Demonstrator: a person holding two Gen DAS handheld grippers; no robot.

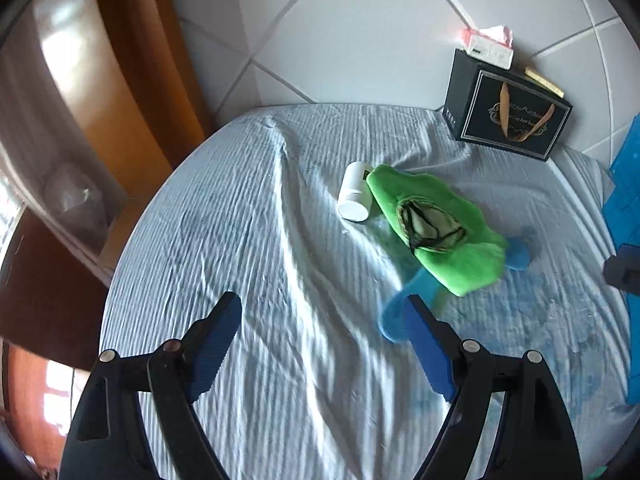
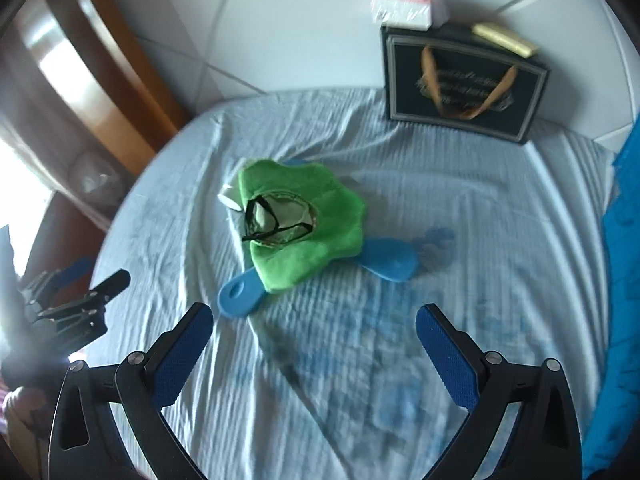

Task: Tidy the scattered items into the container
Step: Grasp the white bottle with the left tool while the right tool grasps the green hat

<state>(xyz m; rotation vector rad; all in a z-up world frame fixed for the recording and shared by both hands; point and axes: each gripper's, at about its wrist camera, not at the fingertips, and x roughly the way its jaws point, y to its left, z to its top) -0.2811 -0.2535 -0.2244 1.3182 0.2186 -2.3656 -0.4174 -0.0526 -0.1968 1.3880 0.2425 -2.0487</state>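
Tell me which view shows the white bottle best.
The left wrist view. There the bottle lies in plain sight on its side, beside the green cloth. In the right wrist view the cloth hides nearly all of it; only a white sliver shows.

A wrinkled pale blue striped sheet (image 1: 248,240) covers the flat surface. Behind it rises a wall of large white tiles (image 1: 360,32) with grey grout lines. At the left stands a brown wooden frame (image 1: 132,92), glossy in the light. Along the right edge lies a bright blue fabric (image 2: 624,280), its shape cut off by the view.
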